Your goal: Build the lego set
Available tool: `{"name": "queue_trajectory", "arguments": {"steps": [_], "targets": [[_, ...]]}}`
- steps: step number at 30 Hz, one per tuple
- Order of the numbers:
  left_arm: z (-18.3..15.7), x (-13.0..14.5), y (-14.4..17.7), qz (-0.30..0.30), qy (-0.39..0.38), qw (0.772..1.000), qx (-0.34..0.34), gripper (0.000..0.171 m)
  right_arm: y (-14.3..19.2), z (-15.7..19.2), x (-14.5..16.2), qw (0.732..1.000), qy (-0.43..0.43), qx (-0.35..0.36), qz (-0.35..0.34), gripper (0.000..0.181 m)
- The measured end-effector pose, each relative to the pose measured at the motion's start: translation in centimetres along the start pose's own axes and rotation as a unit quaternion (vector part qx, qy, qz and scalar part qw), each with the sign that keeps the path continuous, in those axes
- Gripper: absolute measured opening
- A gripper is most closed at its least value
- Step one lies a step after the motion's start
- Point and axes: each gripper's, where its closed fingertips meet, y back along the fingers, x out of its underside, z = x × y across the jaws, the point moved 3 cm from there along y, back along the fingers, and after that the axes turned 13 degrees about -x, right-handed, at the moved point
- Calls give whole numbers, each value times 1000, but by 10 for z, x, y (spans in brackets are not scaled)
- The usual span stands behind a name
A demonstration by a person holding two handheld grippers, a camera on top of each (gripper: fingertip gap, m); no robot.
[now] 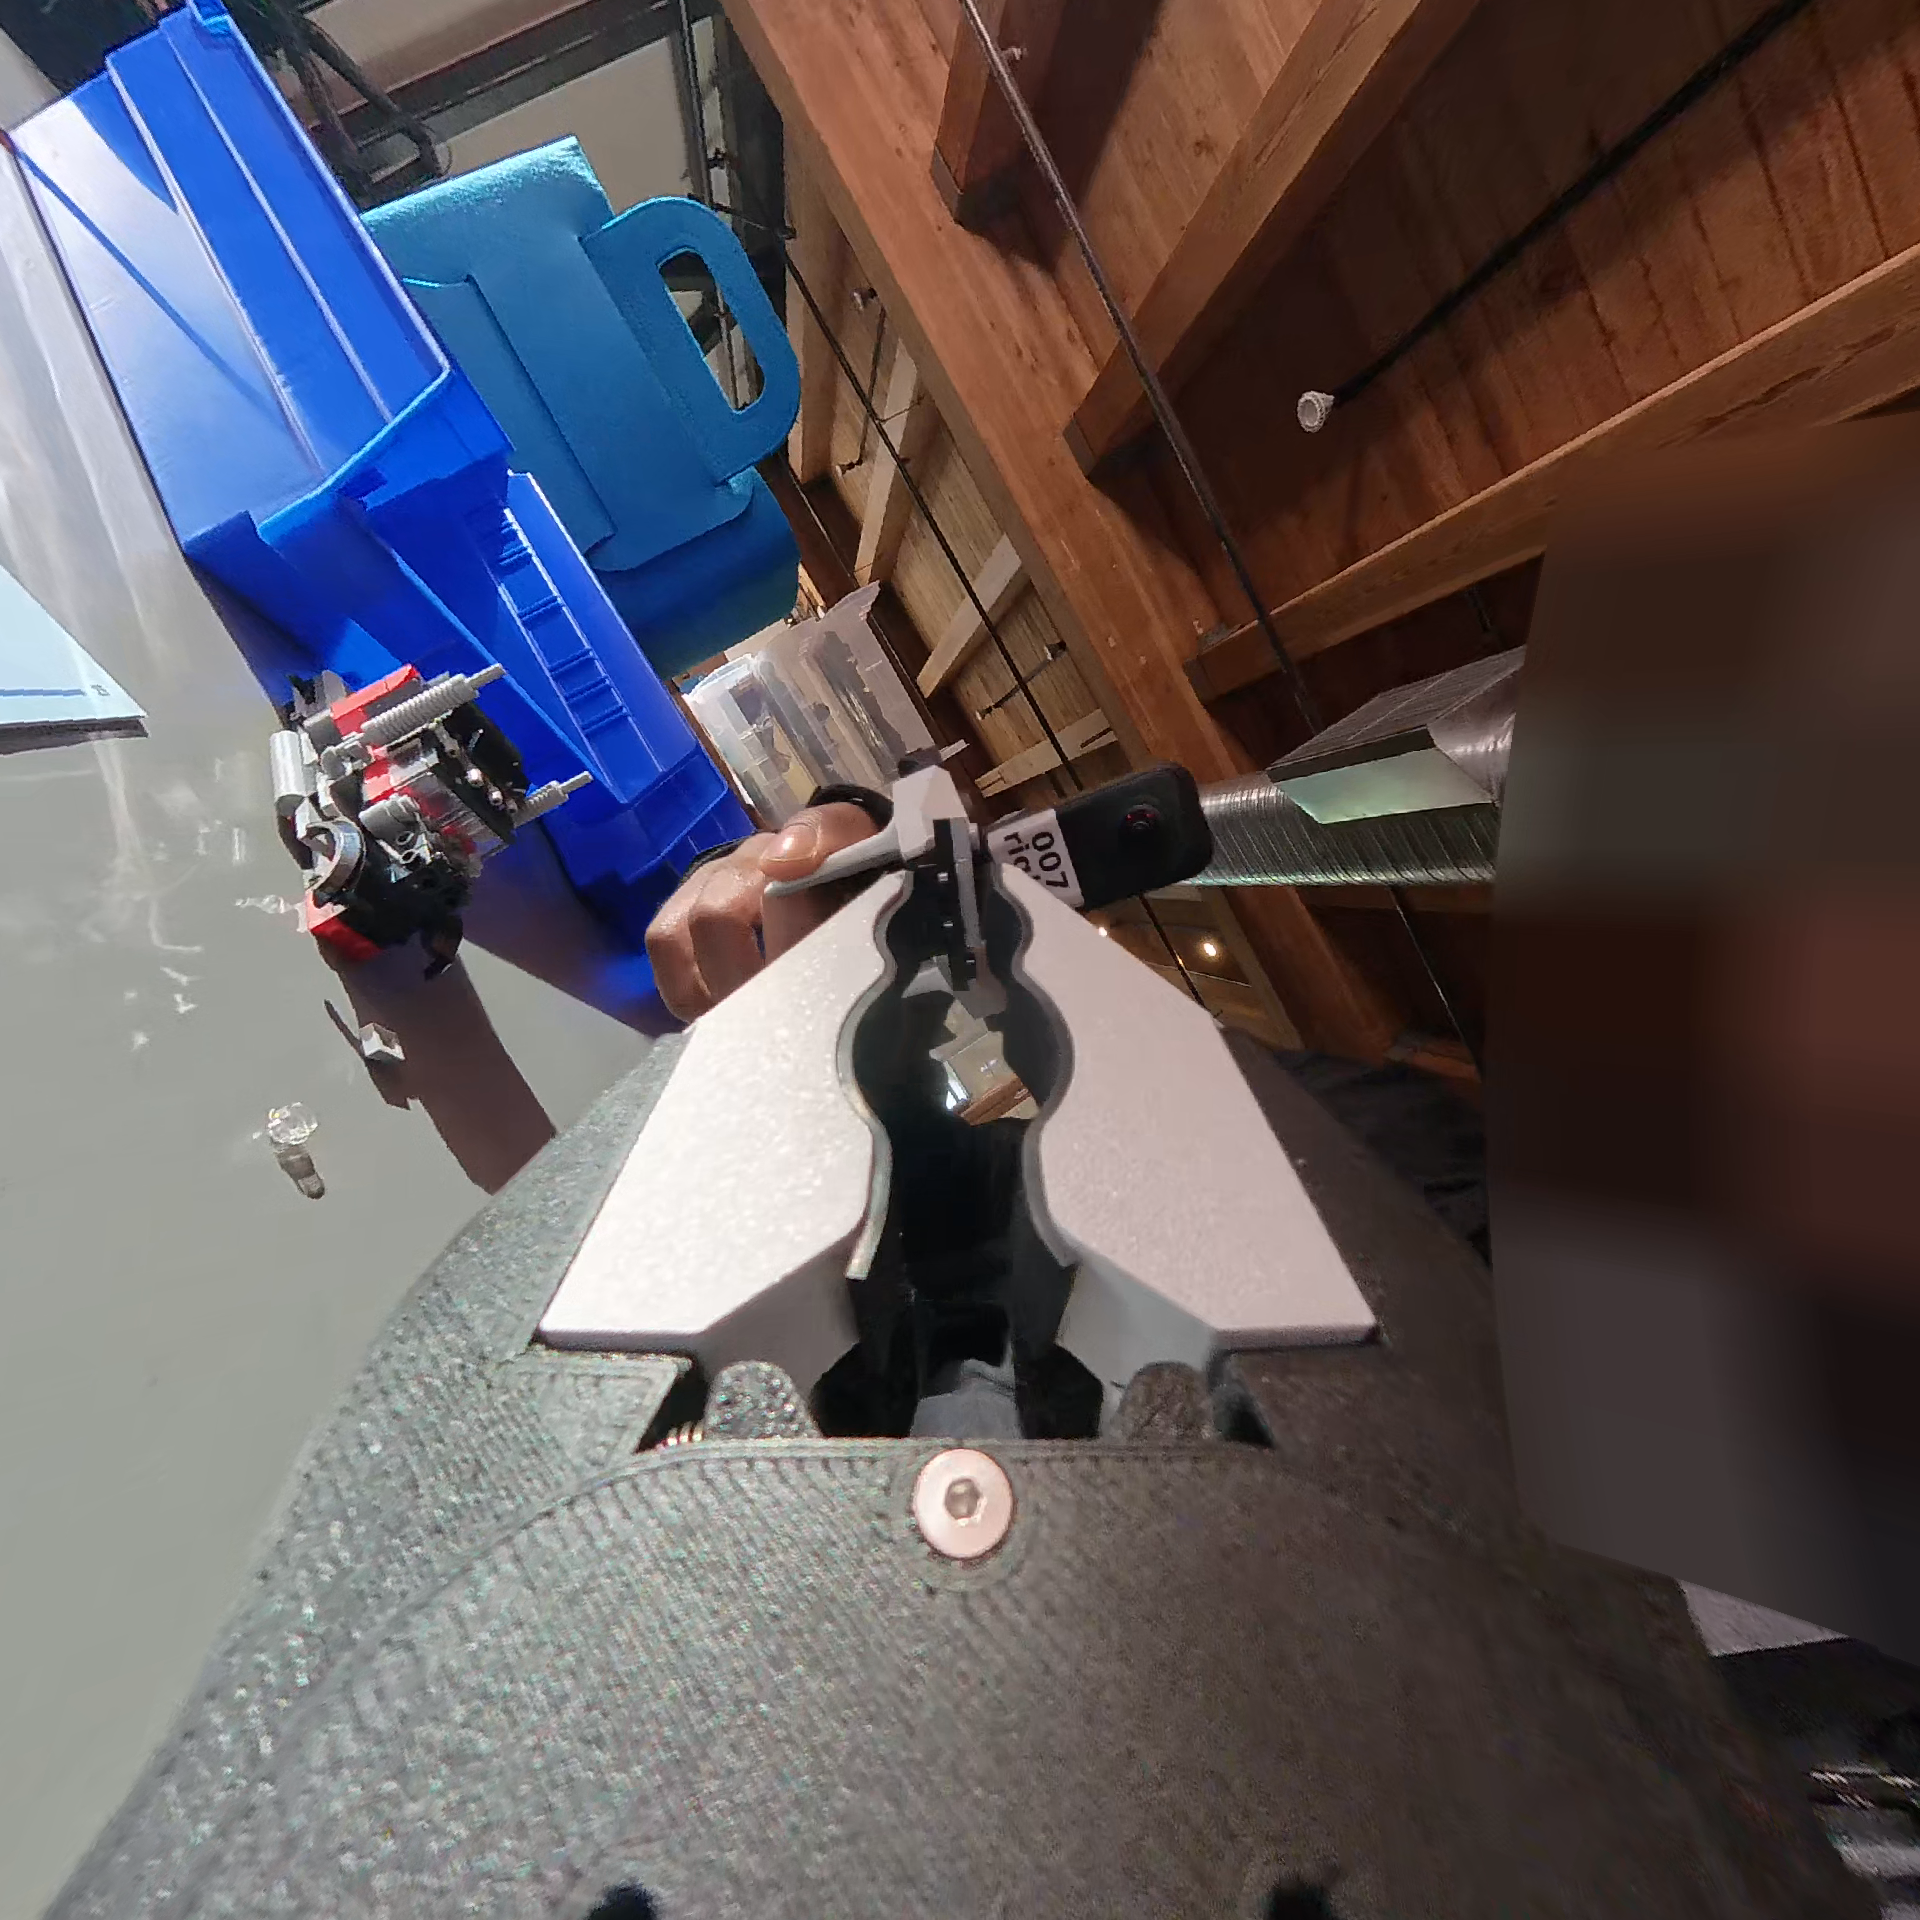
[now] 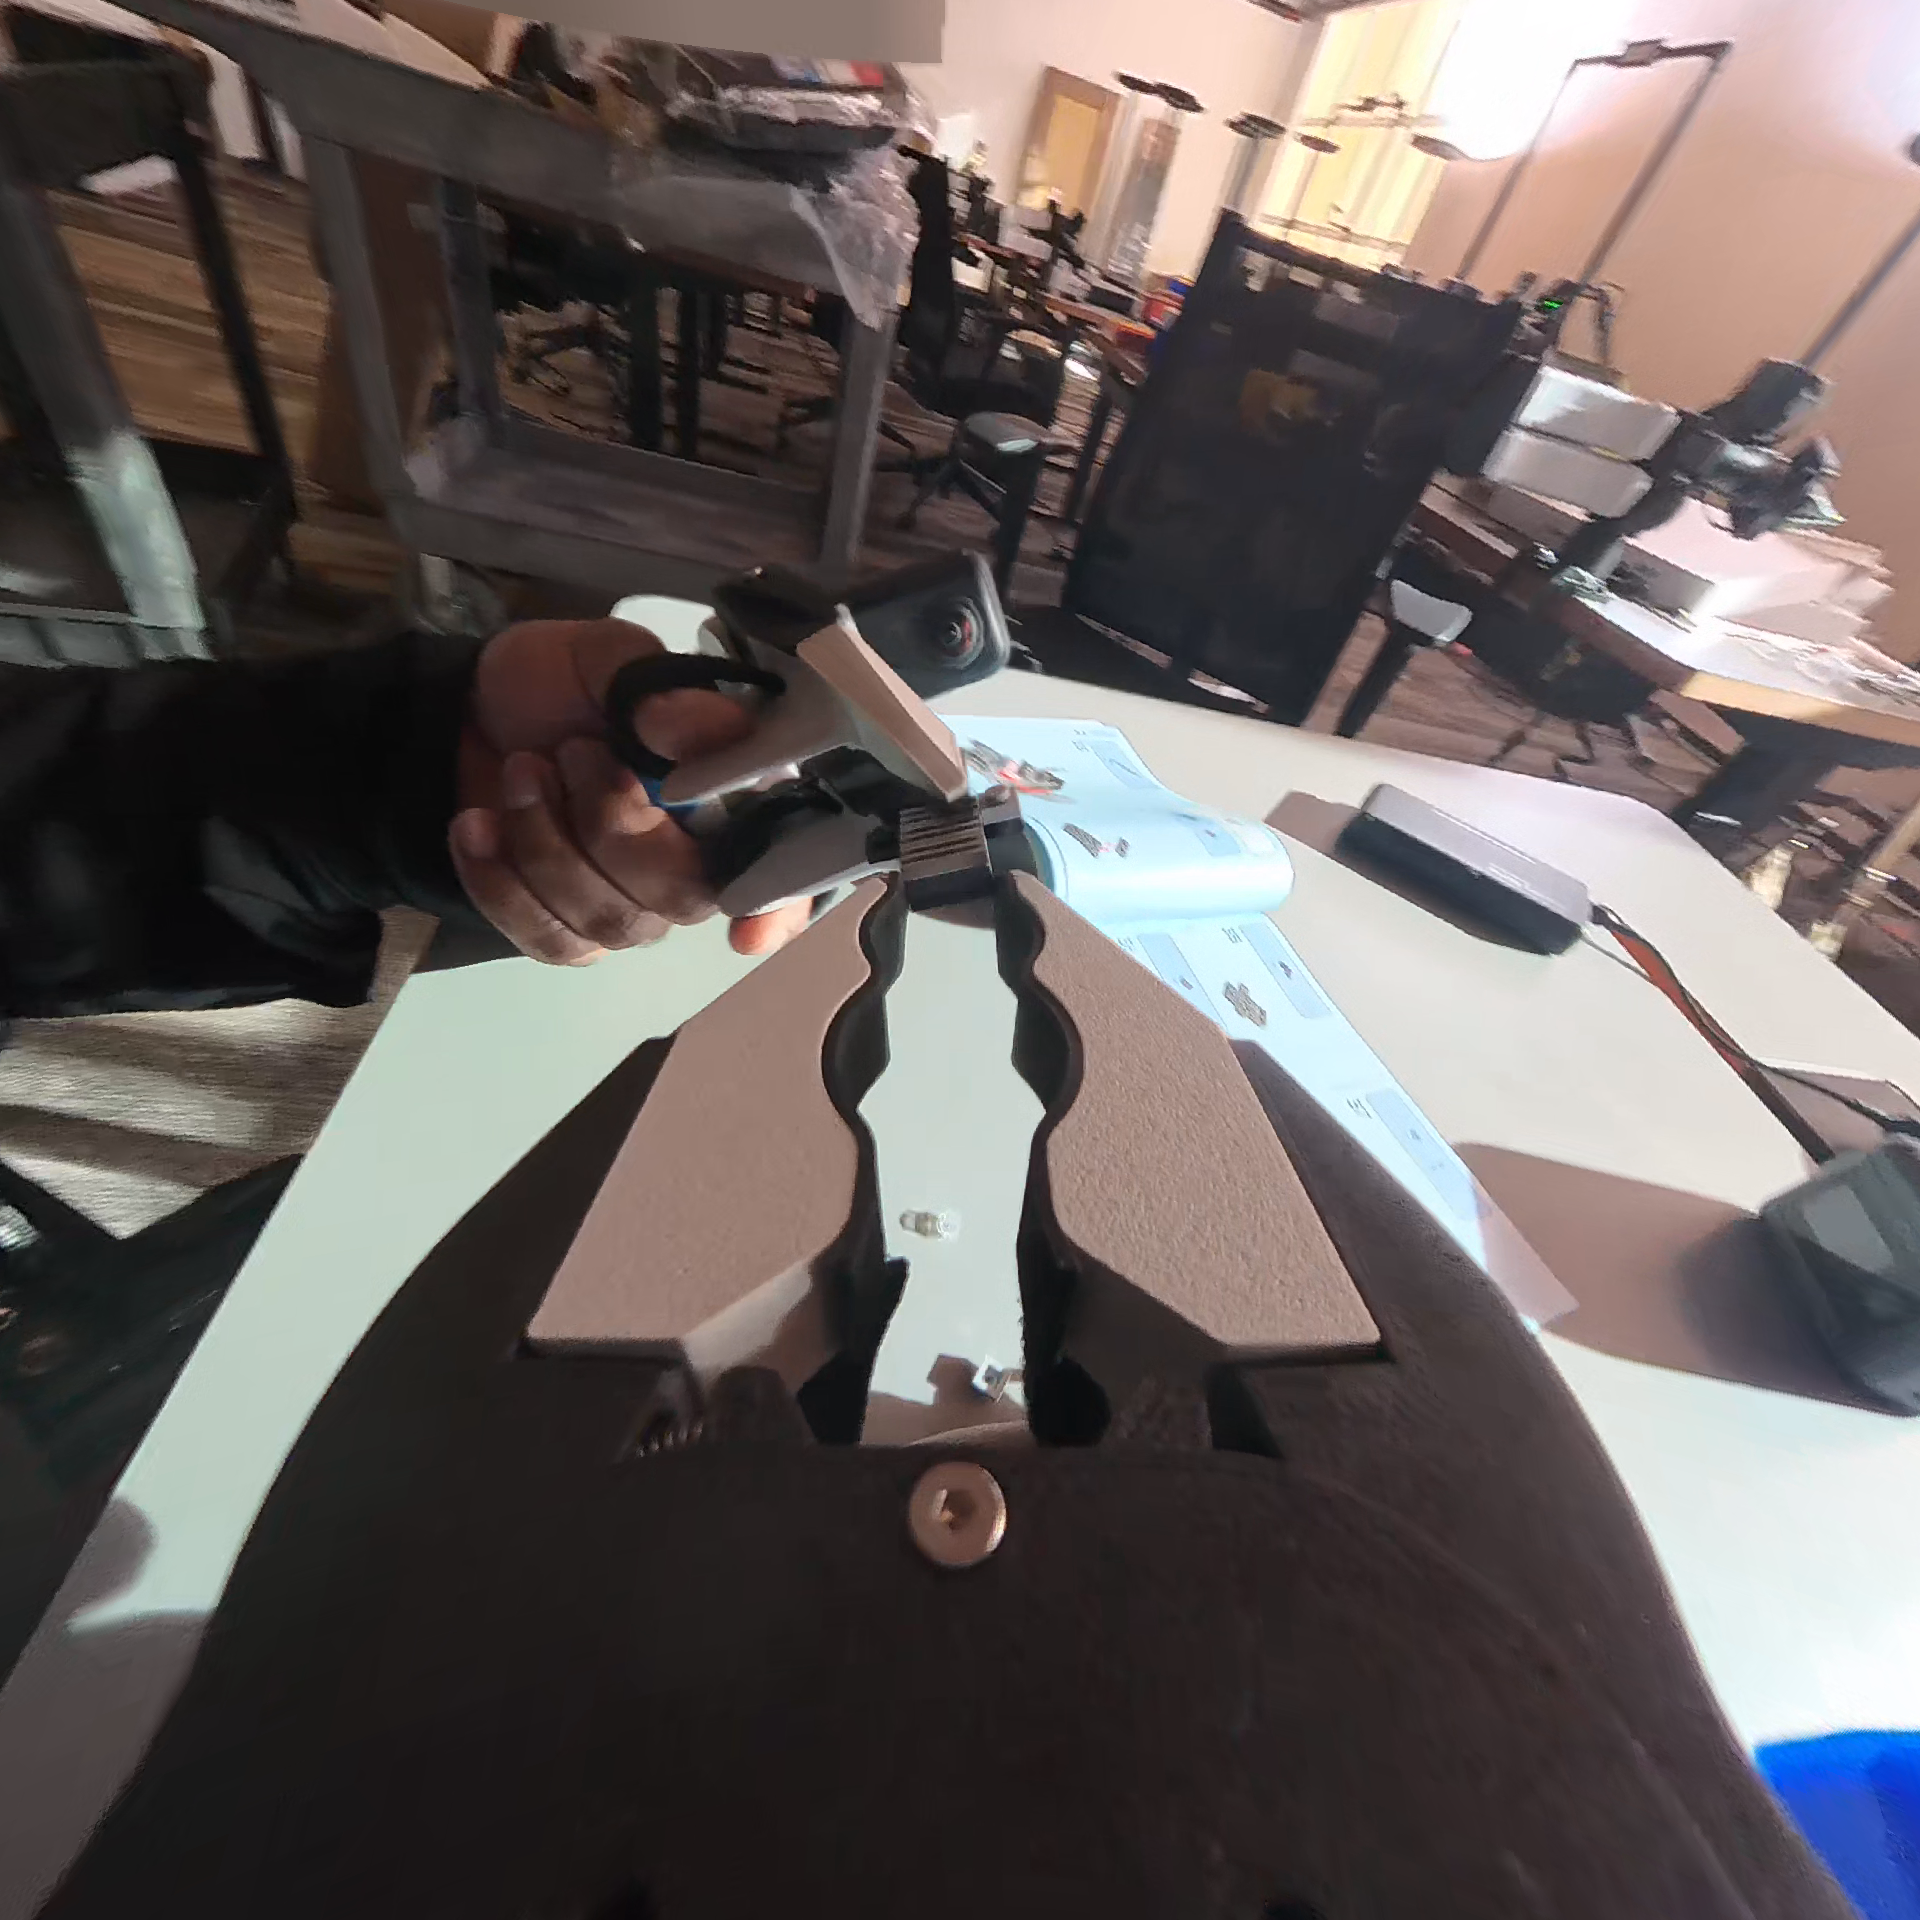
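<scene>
My left gripper (image 1: 948, 902) is shut on a small black lego piece (image 1: 954, 920) and holds it in the air above the table. My right gripper (image 2: 945, 891) grips the same black ribbed piece (image 2: 943, 854) from the opposite side. Each gripper shows in the other's view with a hand on it: the right one in the left wrist view (image 1: 920, 826), the left one in the right wrist view (image 2: 831, 727). A partly built red, black and grey lego model (image 1: 395, 810) stands on the white table (image 1: 156, 1247), to the left of the grippers.
A blue bin (image 1: 312, 395) and a lighter blue case (image 1: 582, 364) stand behind the model. Small loose parts (image 1: 379, 1039), one of them clear (image 2: 928, 1224), lie on the table. An open instruction booklet (image 2: 1174, 862), a black box with a cable (image 2: 1465, 862) and a dark device (image 2: 1849, 1268) lie to the right.
</scene>
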Motion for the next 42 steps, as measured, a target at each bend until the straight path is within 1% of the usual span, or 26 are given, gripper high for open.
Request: {"name": "queue_trajectory", "arguments": {"steps": [3,5,10,14,17,19,22,25,27,29,30,32,37,40,41,42], "targets": [[-5,-4,6,-9,-3,1000,17,17,3,0,-7,999,-7,-43,-20,18],[-6,-5,9,-10,-8,1000,14,20,4,0,-11,997,-12,-76,-24,18],[-11,-2,10,2,-23,1000,21,22,-1,1,-11,990,-2,-141,8,18],[-12,5,6,24,-34,999,17,20,-5,2,-9,985,10,-170,28,18],[-10,6,6,25,-34,999,14,12,-7,1,-10,983,15,-180,33,18],[-9,5,6,23,-29,999,13,11,-8,0,-10,983,13,-182,34,18],[-5,2,7,16,-19,1000,4,11,-8,-7,-6,987,-6,-159,39,21],[1,-3,11,2,-9,1000,-13,11,5,-16,5,992,-64,-94,46,25],[5,-6,14,-8,-10,999,-35,11,18,-19,27,988,-130,-32,73,22],[9,-10,16,-17,-9,999,-50,11,27,-11,57,974,-192,10,122,20],[11,-11,17,-21,-7,998,-55,11,31,-8,73,964,-216,32,154,20],[16,-12,17,-25,-3,998,-61,11,36,-3,96,948,-234,66,205,20],[23,-7,10,-14,0,997,-74,11,29,-3,116,933,-254,89,240,22],[24,-7,11,-13,-5,996,-84,11,25,-4,121,931,-248,89,253,21],[25,-8,12,-16,-5,996,-84,11,24,-5,121,932,-244,90,253,18],[25,-9,14,-18,-4,996,-83,11,24,-6,121,932,-240,93,256,11]]}}
